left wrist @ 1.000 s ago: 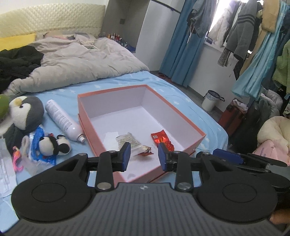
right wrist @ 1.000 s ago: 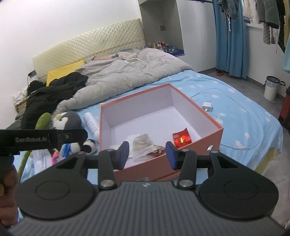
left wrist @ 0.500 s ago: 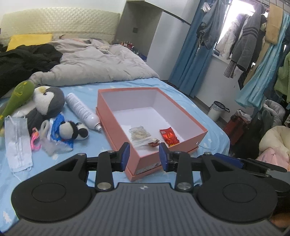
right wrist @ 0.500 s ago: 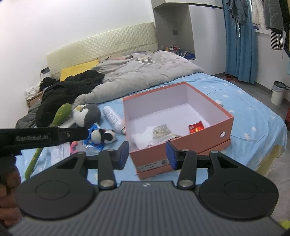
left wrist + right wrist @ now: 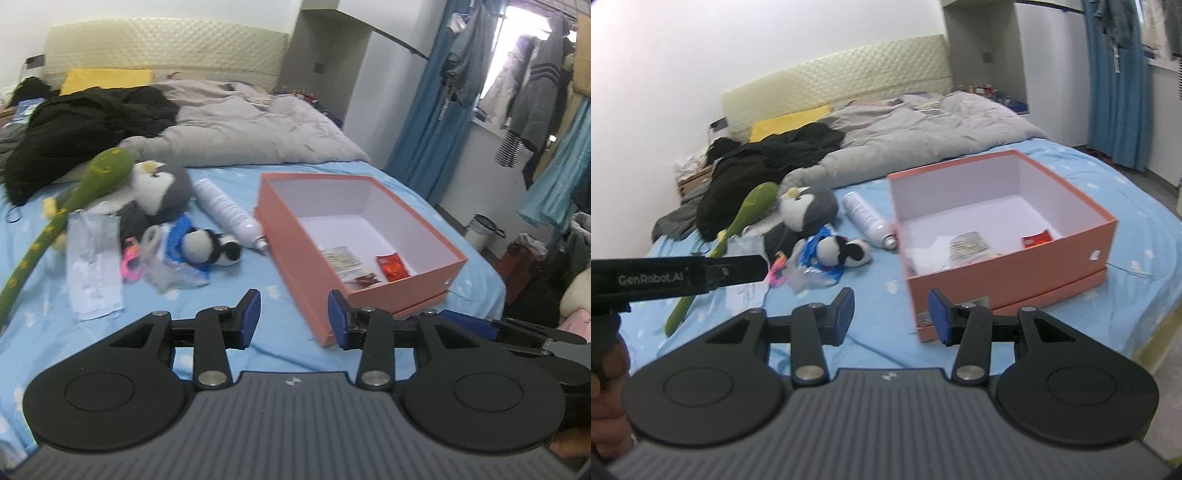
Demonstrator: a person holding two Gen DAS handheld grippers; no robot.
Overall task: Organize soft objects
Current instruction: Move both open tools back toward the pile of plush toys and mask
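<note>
Bed [image 5: 280, 192] w/ blue sheet, soft stuff piled on the left side. L to R in left wrist view: green plush snake [image 5: 79, 188] lying diagonal, face mask [image 5: 92, 266] flat on sheet just beside it, grey/white penguin plush [image 5: 162, 188] behind, small pink item [image 5: 131, 260] (can't tell what it is) next to mask, small black/white plush [image 5: 214, 247] on blue/clear plastic packaging, white spray can [image 5: 229, 214] on its side btwn plushes and box, nozzle end near the box wall. Orange box [image 5: 291, 236] open, white inside, holds a red packet [image 5: 393, 266] and a striped packet [image 5: 341, 260] near the front; no plush in it yet. Grey duvet [image 5: 251, 129] and black clothes [image 5: 85, 122] bunched toward headboard. Left tool [image 5: 293, 319] fingers apart, holding nothing, hovering above the sheet in front of the box corner. Right wrist view: same layout, penguin plush [image 5: 807, 208], small plush [image 5: 842, 251], can [image 5: 870, 219], box [image 5: 1008, 273]; right tool [image 5: 892, 319] also apart, empty, above sheet by box front corner. Left tool body seen at far left edge there.
</note>
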